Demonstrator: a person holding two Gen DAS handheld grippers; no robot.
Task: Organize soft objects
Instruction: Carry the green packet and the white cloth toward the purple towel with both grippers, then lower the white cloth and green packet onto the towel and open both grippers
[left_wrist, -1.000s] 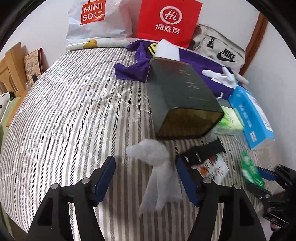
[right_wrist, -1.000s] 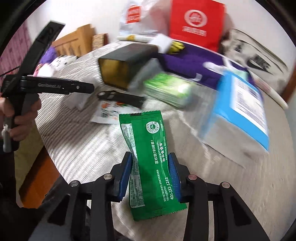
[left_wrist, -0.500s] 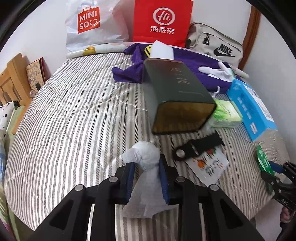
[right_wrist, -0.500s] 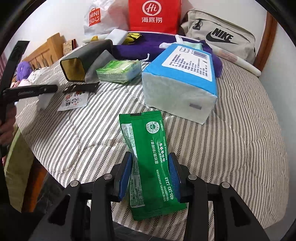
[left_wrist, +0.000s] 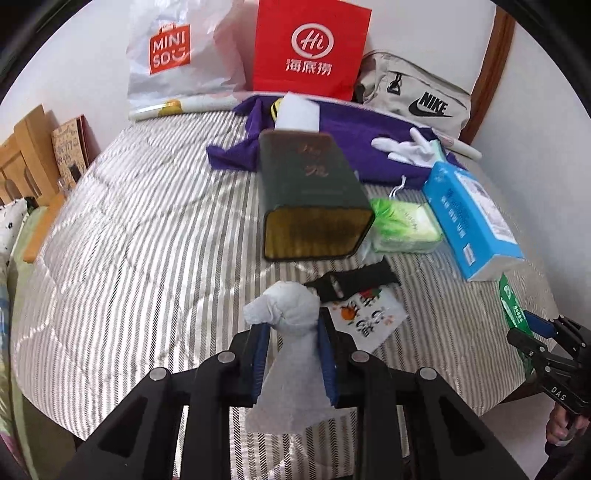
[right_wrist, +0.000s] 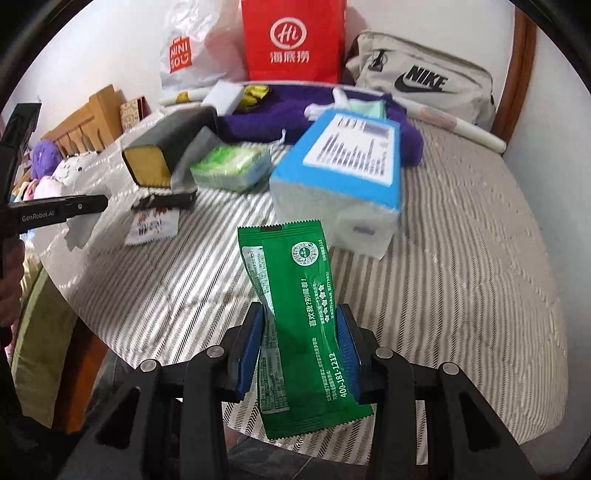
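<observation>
My left gripper (left_wrist: 293, 354) is shut on a crumpled white tissue (left_wrist: 291, 332), lifted off the striped bed (left_wrist: 147, 229). In the right wrist view my right gripper (right_wrist: 299, 343) is shut on a green wet-wipe packet (right_wrist: 303, 314), raised above the bed and tilted. A dark rectangular box (left_wrist: 310, 199) lies on its side ahead of the left gripper, its gold open end facing me. Beside the box lie a green tissue pack (left_wrist: 406, 225) and a blue tissue pack (left_wrist: 469, 218). From the left wrist view, the right gripper (left_wrist: 546, 332) with the green packet shows at the right edge.
A black strap (left_wrist: 354, 282) and a small printed sachet (left_wrist: 365, 317) lie just beyond the left gripper. A purple cloth (left_wrist: 354, 144) with white gloves (left_wrist: 410, 147), a red bag (left_wrist: 310, 48), a white Miniso bag (left_wrist: 173, 55) and a Nike pouch (left_wrist: 413, 99) line the wall.
The left gripper closed on the white tissue and lifted it off the bed. The right gripper, holding the green packet throughout, rose and rolled, so the packet now tilts.
</observation>
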